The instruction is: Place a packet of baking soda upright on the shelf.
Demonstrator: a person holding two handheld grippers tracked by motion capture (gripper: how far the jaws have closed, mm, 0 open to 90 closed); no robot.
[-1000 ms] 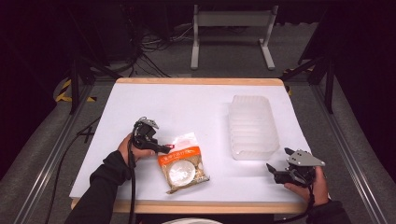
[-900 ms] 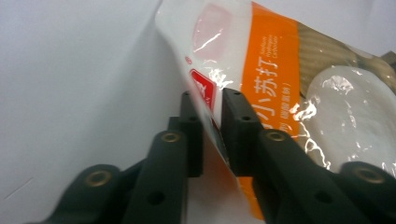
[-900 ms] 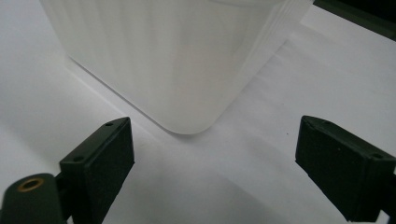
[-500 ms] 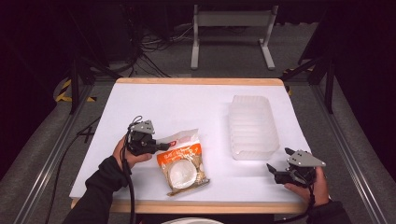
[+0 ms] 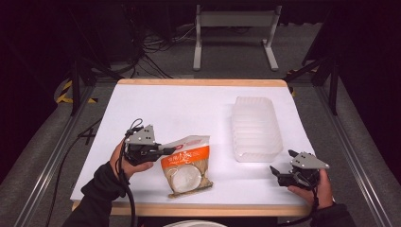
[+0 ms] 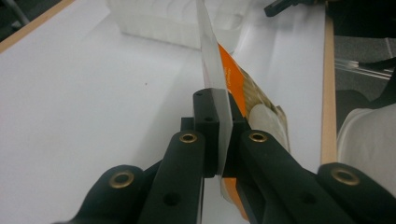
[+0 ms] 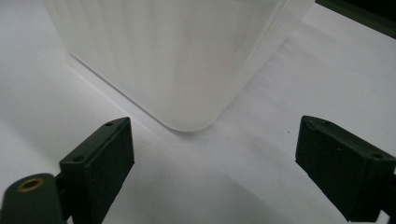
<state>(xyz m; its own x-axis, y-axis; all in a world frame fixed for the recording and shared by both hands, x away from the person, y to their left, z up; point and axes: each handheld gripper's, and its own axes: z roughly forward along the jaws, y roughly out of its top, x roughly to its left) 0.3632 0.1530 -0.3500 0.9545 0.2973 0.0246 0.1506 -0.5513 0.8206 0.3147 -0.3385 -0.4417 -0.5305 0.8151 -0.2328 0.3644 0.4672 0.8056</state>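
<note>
Dark studio surroundings frame a white-topped table point(image 5: 189, 109) with a pale wooden edge, seen from above; cables point(image 5: 156, 52) and a grey metal stand point(image 5: 234, 33) occupy the floor in the upper part of the frame.

Left of centre in the high view, the left gripper point(image 5: 166, 151) is held in a gloved, dark-sleeved hand point(image 5: 124, 163), its jaws pointing toward the frame's right. They are clamped on the clear upper corner of a snack bag point(image 5: 187, 165), an orange-and-white packet with a transparent window. The bag sits low in the frame, centre-left, near the table's front edge; its gripped corner is raised while its lower end appears to lie on the white surface. In the left gripper view the two black jaws meet around the thin clear film of the bag point(image 6: 224, 84), the pads pressed flat against both faces of it, and the orange print runs away behind them.

Right of centre in the high view lies a translucent ribbed plastic container point(image 5: 255, 127), apart from the bag.

At lower right of the high view, the right gripper point(image 5: 280, 172) rests in the other hand point(image 5: 317, 187) just below and right of the container's near corner. In the right gripper view its jaws stand wide apart with nothing between them, and the container's rounded corner point(image 7: 187, 70) lies just ahead.
</note>
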